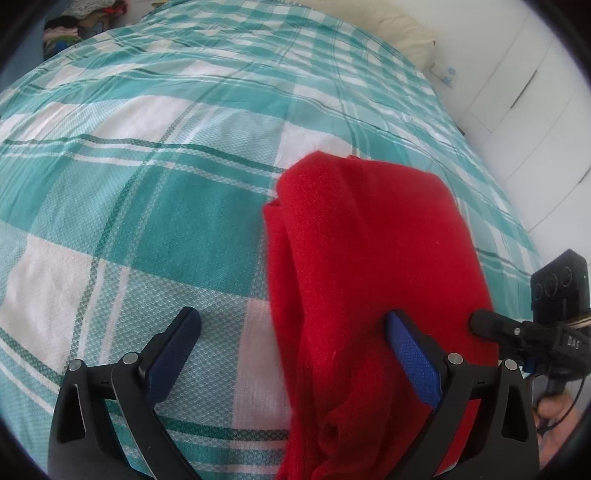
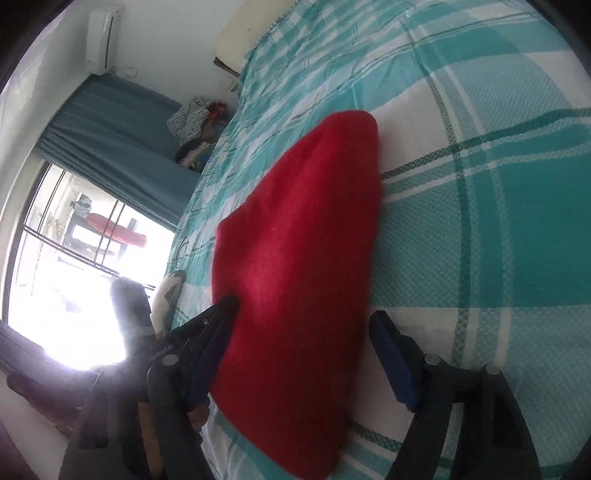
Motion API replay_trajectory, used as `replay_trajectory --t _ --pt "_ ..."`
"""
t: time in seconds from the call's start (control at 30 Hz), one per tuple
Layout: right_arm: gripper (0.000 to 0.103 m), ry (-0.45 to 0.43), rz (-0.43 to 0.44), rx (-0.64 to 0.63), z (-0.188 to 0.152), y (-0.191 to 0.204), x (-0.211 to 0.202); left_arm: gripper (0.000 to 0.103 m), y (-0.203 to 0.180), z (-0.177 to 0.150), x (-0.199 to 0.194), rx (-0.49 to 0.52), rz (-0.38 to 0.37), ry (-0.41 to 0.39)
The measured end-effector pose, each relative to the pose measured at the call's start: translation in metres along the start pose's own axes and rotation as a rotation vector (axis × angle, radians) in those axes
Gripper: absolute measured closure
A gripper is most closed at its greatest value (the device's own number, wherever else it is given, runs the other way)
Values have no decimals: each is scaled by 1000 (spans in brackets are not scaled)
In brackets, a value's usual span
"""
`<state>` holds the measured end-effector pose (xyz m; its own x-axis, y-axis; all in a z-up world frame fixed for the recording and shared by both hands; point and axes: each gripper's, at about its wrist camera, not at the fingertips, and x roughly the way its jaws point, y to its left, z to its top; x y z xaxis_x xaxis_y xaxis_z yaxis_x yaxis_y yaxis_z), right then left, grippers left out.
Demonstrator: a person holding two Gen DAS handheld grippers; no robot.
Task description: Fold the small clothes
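Near, bottom of frame: my left gripper (image 1: 293,345) has jaws spread wide w/ the red garment (image 1: 369,266) lying between the pads, nothing pinched; my right gripper (image 2: 303,328) is likewise spread, straddling the cloth's near end, its far-side finger lost behind the cloth. Mid-frame: garment lies as a folded, doubled-over bundle on the teal plaid bedspread (image 1: 147,221), centre-right in left view, so I judge both jaws sit astride it to pinch for the next fold. Far: pillow (image 1: 402,33) upper right, clothes pile (image 2: 192,122) upper left in right view.
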<state>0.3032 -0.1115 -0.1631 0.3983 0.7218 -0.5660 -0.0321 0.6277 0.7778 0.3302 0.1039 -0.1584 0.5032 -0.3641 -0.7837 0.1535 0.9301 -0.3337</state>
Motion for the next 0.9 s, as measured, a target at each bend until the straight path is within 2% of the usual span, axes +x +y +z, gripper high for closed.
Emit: replay_trajectory --t 0.03,0.07,0.1,0.17,0.27,0.3,0.37,0.47,0.57,0.6,0.63,0.7,0.77,0.87,0.9 --pt "46 0 -15 3 -1 0 7 32 -2 1 2 13 -13 9" --pt "58 -8 -51 -14 -1 3 12 48 -5 3 7 25 -28 27" --pt "63 -14 -106 -50 -3 9 16 77 -8 3 11 26 -56 45" --pt "70 -32 -248 -191 -9 32 23 83 -14 1 10 29 -31 27" --pt "73 -90 -476 -495 -31 81 31 86 -20 -3 -3 36 -10 -22" --pt "73 -113 -516 -568 -39 93 33 86 -20 -2 -10 27 -18 -41" --pt "74 -162 -532 -653 -47 112 27 87 -21 1 -28 19 -37 -86" --pt "75 -246 -485 -705 -47 136 8 87 -31 12 -55 39 -54 -155" --pt "75 -278 -448 -682 -29 144 -8 85 -39 23 -61 57 -51 -172" --pt "74 -275 -438 -645 -21 139 -11 77 -39 26 -53 56 -38 -148" --pt "73 -259 -434 -593 -13 131 -11 61 -36 25 -42 53 -13 -115" --pt "59 -185 -456 -480 1 103 -6 41 -27 13 -24 49 89 -63" --pt "20 -187 -555 -424 0 76 -17 38 -17 -7 -28 68 163 -80" --pt "17 -262 -628 -443 -19 52 -60 20 -17 -38 -57 106 274 -159" --pt "17 -282 -640 -447 -27 49 -75 10 -21 -47 -70 129 314 -201"
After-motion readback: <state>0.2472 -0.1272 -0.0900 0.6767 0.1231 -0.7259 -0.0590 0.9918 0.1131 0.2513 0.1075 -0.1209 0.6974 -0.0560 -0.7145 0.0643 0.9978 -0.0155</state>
